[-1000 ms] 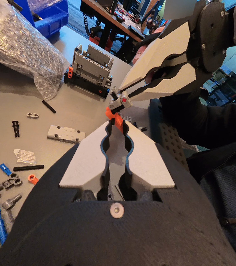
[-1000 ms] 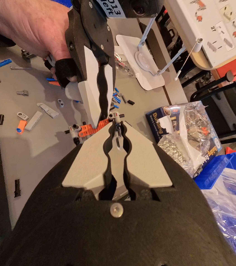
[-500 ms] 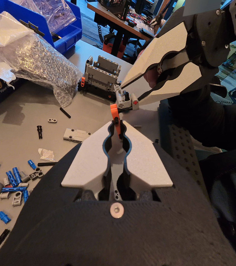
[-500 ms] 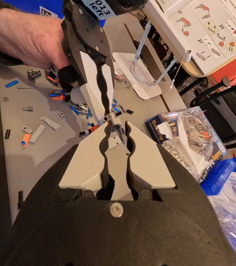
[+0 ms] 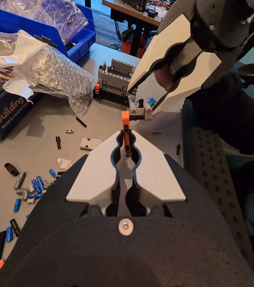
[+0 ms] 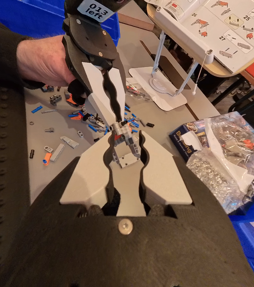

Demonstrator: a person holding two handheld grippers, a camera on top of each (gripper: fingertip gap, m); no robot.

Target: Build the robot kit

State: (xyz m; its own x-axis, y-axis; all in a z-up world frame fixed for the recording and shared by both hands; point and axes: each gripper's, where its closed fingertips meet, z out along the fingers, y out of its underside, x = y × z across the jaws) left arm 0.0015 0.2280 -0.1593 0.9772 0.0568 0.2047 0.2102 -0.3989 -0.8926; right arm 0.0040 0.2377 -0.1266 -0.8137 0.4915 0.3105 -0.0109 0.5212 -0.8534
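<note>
Left gripper (image 5: 126, 132) pinching orange beam (image 5: 126, 124) above the grey table (image 5: 30, 149); right gripper (image 5: 140, 101) spread around the attached grey connector cluster (image 5: 139, 109).

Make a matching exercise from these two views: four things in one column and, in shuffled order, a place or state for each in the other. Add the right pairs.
Things
1. orange beam
2. left gripper
3. right gripper
4. bubble wrap

Places or states
A. open, fingers either side of the small grey piece
B. lies on the box beside the blue bin
C. stands upright, pinched at its lower end
D. shut on a thin part

Pairs: 1-C, 2-D, 3-A, 4-B
</note>
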